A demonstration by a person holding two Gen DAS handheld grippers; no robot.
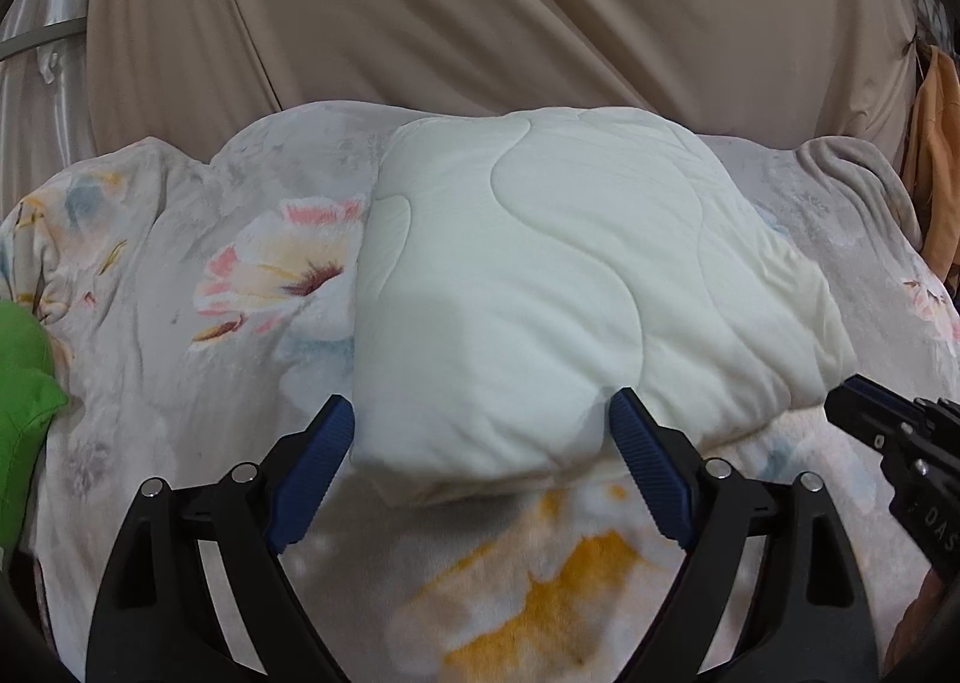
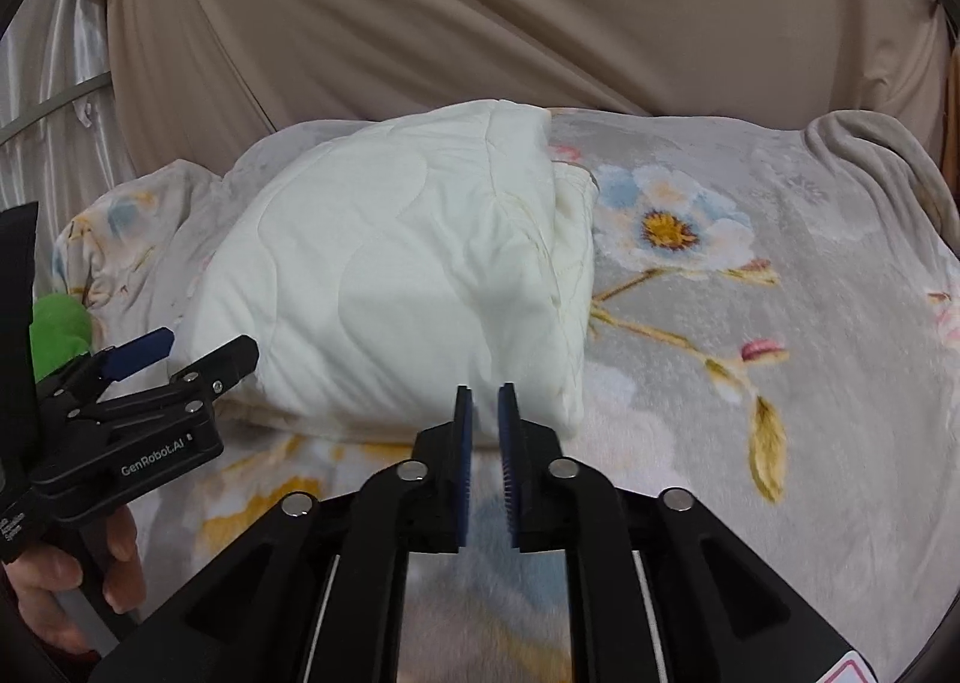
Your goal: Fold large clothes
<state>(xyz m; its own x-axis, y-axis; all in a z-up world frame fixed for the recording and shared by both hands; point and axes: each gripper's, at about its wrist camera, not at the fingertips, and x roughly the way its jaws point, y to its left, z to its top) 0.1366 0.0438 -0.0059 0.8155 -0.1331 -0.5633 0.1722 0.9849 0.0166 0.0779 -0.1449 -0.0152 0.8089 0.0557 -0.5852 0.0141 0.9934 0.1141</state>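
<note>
Folded white quilt (image 1: 540, 287), thick stitched bundle, lay on floral blanket (image 1: 240, 323), at 12 o'clock from both grippers. Left gripper (image 1: 480, 431) spread wide, blue pads (image 1: 318, 467) flanking bundle's near edge, nothing pinched; contact with cloth unclear. Right gripper (image 2: 485, 413) nearly pressed together, narrow gap, empty, just short of quilt's near right corner; seen at 3 o'clock in left view. Green cloth (image 1: 24, 383) at 9 o'clock. Beige curtain (image 1: 480, 5) hung at 12 o'clock behind. Person's hand (image 2: 90, 575) gripped left handle.
</note>
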